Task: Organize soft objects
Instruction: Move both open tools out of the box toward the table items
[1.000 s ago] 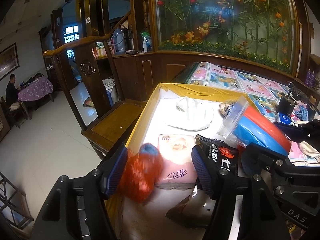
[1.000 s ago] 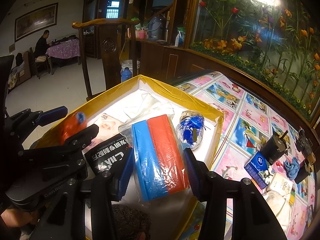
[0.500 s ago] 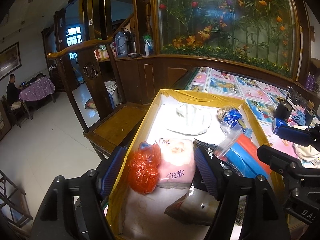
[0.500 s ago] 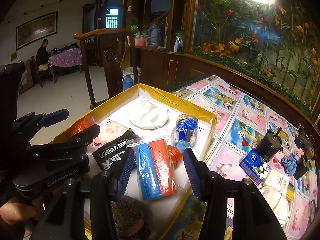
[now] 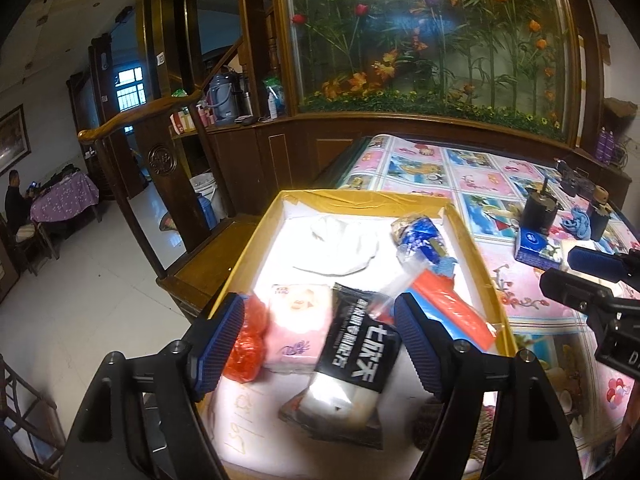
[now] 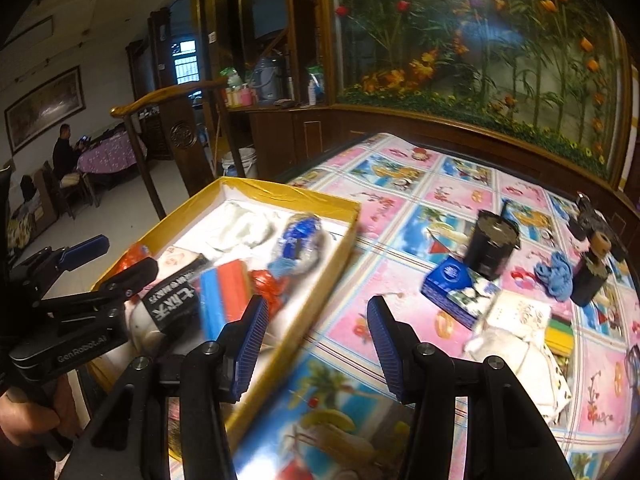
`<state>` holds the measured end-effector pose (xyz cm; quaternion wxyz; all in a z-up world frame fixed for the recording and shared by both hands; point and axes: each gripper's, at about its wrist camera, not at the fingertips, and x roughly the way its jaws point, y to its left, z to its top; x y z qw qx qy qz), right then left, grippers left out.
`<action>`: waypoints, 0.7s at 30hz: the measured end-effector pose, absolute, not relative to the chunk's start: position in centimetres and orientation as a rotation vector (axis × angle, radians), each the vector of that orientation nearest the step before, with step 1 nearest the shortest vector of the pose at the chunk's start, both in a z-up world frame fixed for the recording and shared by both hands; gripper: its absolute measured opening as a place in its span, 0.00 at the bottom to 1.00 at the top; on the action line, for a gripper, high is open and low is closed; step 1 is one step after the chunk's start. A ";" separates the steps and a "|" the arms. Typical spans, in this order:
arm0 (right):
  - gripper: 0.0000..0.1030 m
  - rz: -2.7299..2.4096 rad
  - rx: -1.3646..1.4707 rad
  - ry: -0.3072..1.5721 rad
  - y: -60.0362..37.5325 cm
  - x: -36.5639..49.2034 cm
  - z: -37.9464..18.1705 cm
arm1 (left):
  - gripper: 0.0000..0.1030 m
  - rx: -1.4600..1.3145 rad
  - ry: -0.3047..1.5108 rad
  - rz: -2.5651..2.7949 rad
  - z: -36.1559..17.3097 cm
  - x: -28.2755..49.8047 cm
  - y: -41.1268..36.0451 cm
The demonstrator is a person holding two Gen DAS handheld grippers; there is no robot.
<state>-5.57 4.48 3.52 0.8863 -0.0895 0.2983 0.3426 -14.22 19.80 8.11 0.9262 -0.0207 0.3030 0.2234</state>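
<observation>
A yellow-rimmed box [image 5: 360, 196] holds an orange-red bag [image 5: 248, 344], a pink tissue pack [image 5: 300, 328], a black packet [image 5: 360, 344], a red-and-blue sponge pack [image 5: 452, 312], a white cloth [image 5: 340, 244] and a blue wrapped bundle [image 5: 420, 240]. My left gripper [image 5: 320, 332] hovers over the box's near end. Its jaws are opening and no pad presses on anything. My right gripper [image 6: 318, 332] is open with nothing in it, over the patterned tablecloth just right of the box rim [image 6: 344, 248].
On the table to the right lie a blue tissue box [image 6: 452, 280], a black cup [image 6: 492, 244], a blue cloth [image 6: 554, 276], a white cloth [image 6: 508, 348] and dark bottles [image 6: 588, 280]. A wooden chair [image 5: 200, 264] stands left of the box. A person sits far off.
The orange-red bag dropped from my left gripper into the box, and that gripper drew back and widened. My right gripper let go of the sponge pack and swung right, off the box.
</observation>
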 end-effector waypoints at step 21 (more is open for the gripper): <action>0.57 0.370 0.227 0.761 -17.0 3.3 0.5 | 0.87 -0.080 0.819 -0.053 7.6 -6.3 5.3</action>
